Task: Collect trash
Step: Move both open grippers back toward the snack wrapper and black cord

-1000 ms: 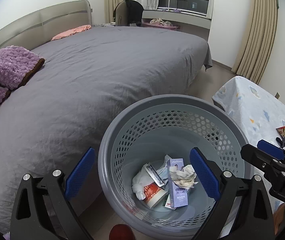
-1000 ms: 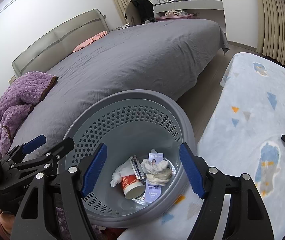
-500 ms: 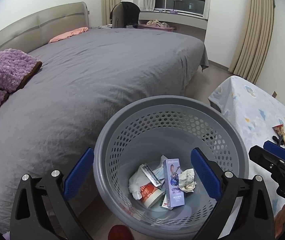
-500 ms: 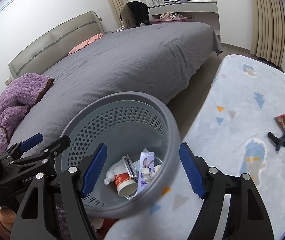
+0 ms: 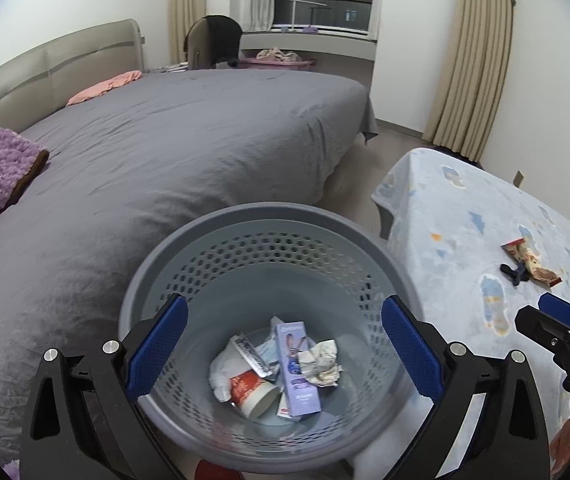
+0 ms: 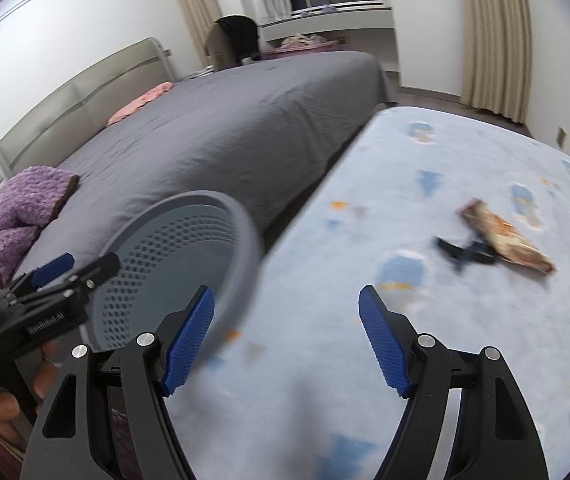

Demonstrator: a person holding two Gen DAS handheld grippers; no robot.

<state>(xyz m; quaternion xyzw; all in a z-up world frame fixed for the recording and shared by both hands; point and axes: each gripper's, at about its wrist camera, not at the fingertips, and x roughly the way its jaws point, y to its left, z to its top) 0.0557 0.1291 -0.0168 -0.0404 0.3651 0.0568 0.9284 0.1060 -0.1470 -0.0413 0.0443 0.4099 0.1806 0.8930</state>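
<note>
Hovering with both pairs of jaws open and empty, my right gripper points at the pale blue blanket; on it, beside a black clip, lies a crumpled orange-brown wrapper, well apart from the grey basket under my left gripper.

home bedroom: made bed, curtains.

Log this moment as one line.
left gripper: open over grey perforated basket | right gripper: open | snack wrapper: on blanket
</note>
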